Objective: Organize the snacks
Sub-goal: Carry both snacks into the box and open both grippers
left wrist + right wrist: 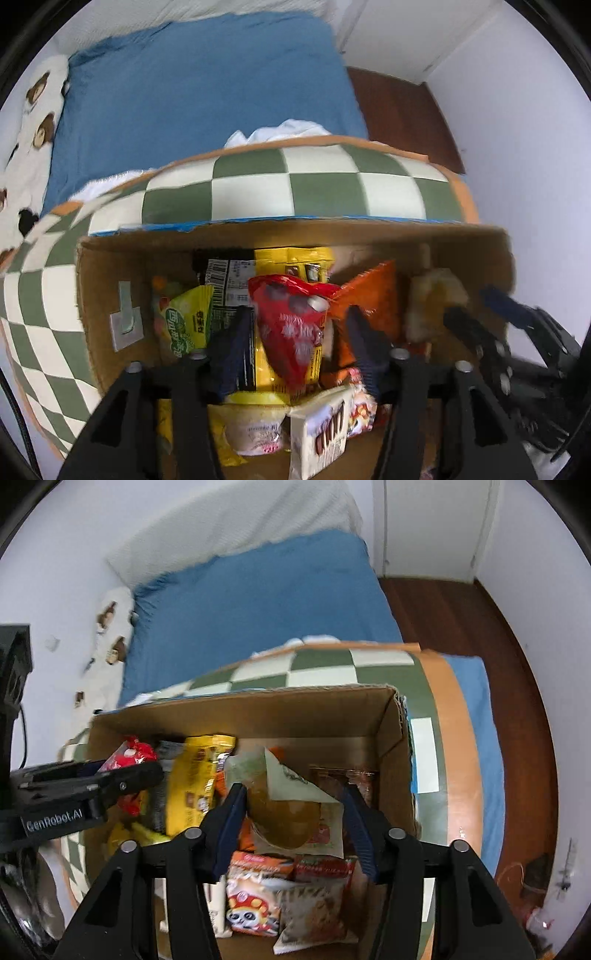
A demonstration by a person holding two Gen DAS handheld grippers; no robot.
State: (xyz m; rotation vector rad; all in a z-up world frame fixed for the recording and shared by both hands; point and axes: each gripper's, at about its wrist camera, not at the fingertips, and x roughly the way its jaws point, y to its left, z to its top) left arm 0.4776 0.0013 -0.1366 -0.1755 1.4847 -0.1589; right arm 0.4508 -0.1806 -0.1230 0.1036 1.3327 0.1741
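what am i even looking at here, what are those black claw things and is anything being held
Those black claws are hand-held grabbing tools, one in each of a person's hands, each with a camera looking along its two fingers. One picture comes from the left tool, the other from the right tool. Both point down into an open cardboard box of snacks, which stands on a green-and-white checkered mat over a blue bed. A red packet hangs between the left tool's fingers, and a clear bag of something yellow sits between the right tool's. The fingers stand apart from both, so neither looks gripped, though the pictures are blurred. Other packets, yellow, orange and green, fill the box.
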